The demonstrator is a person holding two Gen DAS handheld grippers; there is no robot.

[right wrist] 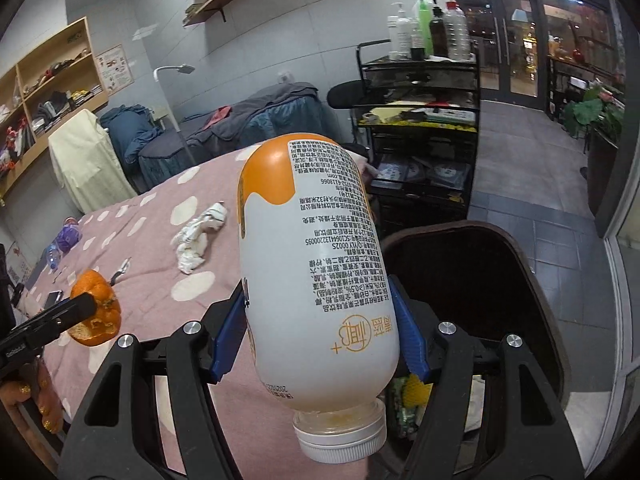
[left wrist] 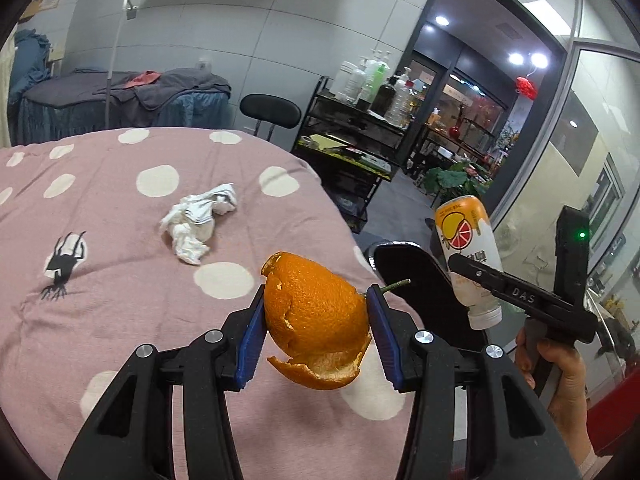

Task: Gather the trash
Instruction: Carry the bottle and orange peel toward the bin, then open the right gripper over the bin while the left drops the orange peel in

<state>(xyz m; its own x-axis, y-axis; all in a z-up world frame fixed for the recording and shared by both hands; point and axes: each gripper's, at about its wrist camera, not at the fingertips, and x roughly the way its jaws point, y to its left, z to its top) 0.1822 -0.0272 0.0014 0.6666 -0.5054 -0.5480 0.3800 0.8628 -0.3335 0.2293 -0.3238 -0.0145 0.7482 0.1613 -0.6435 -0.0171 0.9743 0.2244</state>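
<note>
My left gripper (left wrist: 316, 334) is shut on an orange peel (left wrist: 316, 316) and holds it above the pink spotted bedcover (left wrist: 120, 312); the peel also shows in the right wrist view (right wrist: 96, 312). My right gripper (right wrist: 322, 334) is shut on a white and orange drink bottle (right wrist: 316, 272), cap pointing down, held beside the bed over a dark bin (right wrist: 480, 280). The bottle also shows in the left wrist view (left wrist: 472, 256), above the bin (left wrist: 416, 276). A crumpled white tissue (left wrist: 198, 222) lies on the bedcover, also seen in the right wrist view (right wrist: 198, 236).
A purple bottle (right wrist: 66, 238), a phone (right wrist: 53, 299) and small items lie at the bed's far left. A black trolley (right wrist: 420, 120) with bottles stands beyond the bed. A black stool (left wrist: 270, 110) and a blue draped bed (left wrist: 120, 100) stand behind. A potted plant (right wrist: 596, 108) is by the glass doors.
</note>
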